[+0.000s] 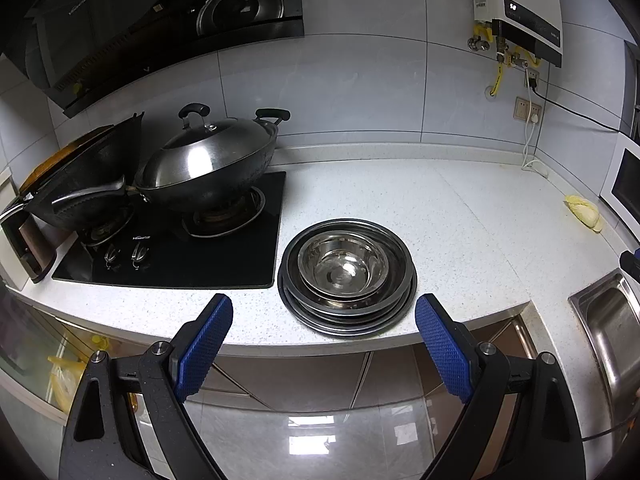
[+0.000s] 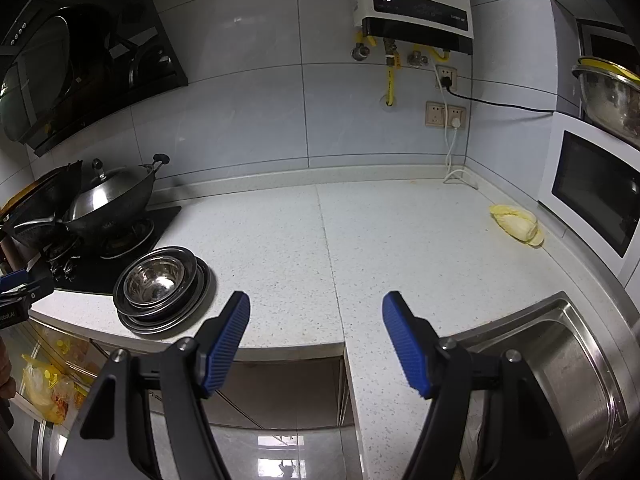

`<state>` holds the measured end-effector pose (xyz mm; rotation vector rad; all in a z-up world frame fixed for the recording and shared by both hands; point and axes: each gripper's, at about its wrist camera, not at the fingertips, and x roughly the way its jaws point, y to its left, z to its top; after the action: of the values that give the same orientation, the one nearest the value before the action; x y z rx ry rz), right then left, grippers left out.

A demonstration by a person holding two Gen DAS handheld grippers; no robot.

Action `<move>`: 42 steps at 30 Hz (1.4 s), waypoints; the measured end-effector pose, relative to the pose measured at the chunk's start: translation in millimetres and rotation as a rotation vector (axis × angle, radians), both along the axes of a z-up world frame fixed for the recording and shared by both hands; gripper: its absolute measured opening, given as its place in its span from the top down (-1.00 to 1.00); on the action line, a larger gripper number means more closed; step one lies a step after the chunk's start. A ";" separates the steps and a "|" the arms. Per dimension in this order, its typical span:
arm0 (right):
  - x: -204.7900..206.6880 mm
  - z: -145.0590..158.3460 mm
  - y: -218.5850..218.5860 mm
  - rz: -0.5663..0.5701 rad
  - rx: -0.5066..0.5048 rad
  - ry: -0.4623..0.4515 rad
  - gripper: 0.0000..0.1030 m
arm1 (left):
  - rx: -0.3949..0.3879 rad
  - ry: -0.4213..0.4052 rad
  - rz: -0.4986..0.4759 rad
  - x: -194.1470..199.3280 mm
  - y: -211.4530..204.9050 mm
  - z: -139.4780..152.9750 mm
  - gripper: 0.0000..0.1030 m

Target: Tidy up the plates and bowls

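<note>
**Steel stack near the counter's lip, both claws hanging back empty**

The stainless bowls sit nested on a pile of steel plates, and the whole stack rests on the speckled countertop just beside the black gas hob, close to the front edge. That edge is what worries me. Polished steel on steel looks slippery, so a pinch on one rim could drag the pieces beneath it along and nudge the pile toward the drop. A grip on the curved bowl wall could also skid off. A lift that catches two nested bowls at once might shed the lower one with a clatter.

The left gripper hovers short of the stack, jaws spread wide, touching nothing. The right gripper stands over bare countertop between the stack and the sink, equally spread, equally empty.
</note>
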<state>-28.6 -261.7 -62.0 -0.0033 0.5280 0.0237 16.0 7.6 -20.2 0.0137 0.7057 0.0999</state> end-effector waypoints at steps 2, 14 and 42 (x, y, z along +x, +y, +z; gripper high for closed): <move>0.6 0.7 -0.3 -0.001 -0.002 -0.001 -0.32 | -0.003 0.000 -0.002 0.8 0.1 -1.1 -0.73; 4.5 2.4 -0.2 -0.003 -0.009 -0.002 -0.32 | -0.009 0.001 -0.009 4.6 2.4 -2.5 -0.73; -2.4 5.8 -0.6 0.004 -0.019 -0.002 -0.32 | -0.008 -0.003 -0.037 0.7 1.3 1.2 -0.73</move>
<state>-31.1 -262.3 -56.2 -0.0228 0.5258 0.0227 16.7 8.9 -19.0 0.0184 0.7027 0.0618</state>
